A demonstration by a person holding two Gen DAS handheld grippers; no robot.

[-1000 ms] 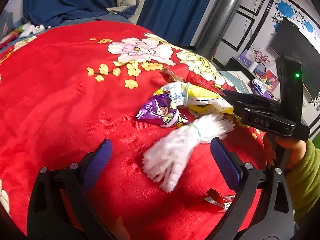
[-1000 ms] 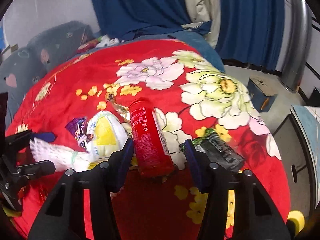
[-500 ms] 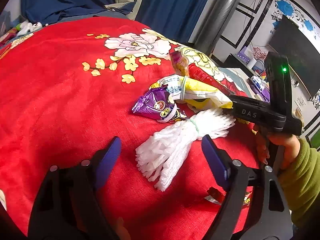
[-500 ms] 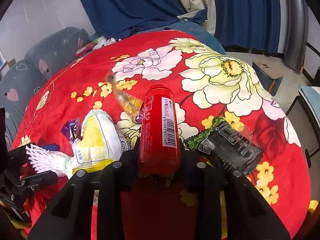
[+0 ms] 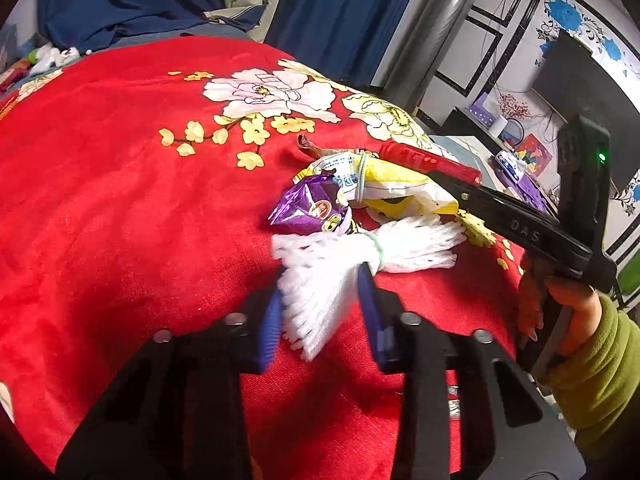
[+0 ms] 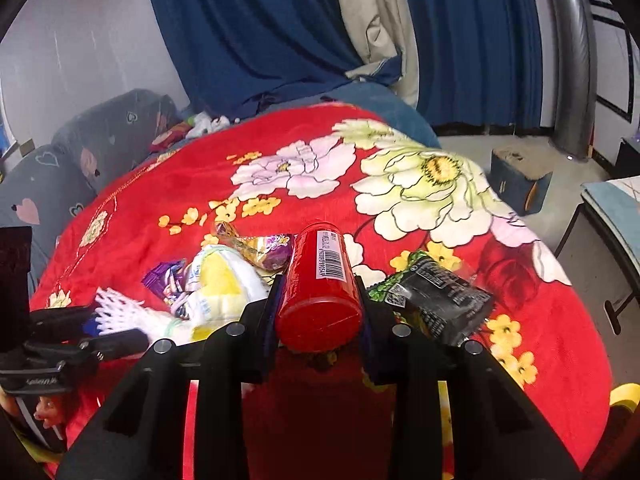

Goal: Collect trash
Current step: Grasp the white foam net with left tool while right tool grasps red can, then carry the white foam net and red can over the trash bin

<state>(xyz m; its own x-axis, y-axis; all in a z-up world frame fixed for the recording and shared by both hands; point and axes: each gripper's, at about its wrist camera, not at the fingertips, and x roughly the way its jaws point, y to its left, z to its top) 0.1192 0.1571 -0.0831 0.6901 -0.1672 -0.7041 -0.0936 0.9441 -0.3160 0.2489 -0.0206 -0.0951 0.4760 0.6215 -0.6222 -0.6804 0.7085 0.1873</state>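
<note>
While the red plush blanket (image 5: 100,208) with its big white and cream peonies spreads across the whole playing surface, dark blue curtains (image 6: 256,32) hang behind it and a grey cushion with heart prints (image 6: 60,168) sits at the far left edge in the right wrist view. Over on the left wrist side there's a silver pipe (image 5: 436,28) rising by a wall with black frames, and a dark screen (image 5: 588,100) further right. Down to the litter now: the left gripper (image 5: 322,300) has just been closing, and its blue pads are pinched on a white foam net sleeve (image 5: 344,264), soft and fringed, tied at its waist with a pale green band. Just beyond it lies a shiny purple snack wrapper (image 5: 308,210), touching a crumpled yellow and white bag (image 5: 392,188). The right gripper (image 6: 318,300) is clamped on a red cylindrical can (image 6: 320,284), smooth plastic with a barcode label, tipped with its flat base toward the camera. Beside that can on the right rests a glossy black and green packet (image 6: 436,300), and a gold and purple foil wrapper (image 6: 260,250) crowds in on its left. A hand in a green fleece sleeve (image 5: 596,368) grips the right tool's handle in the left wrist view.
</note>
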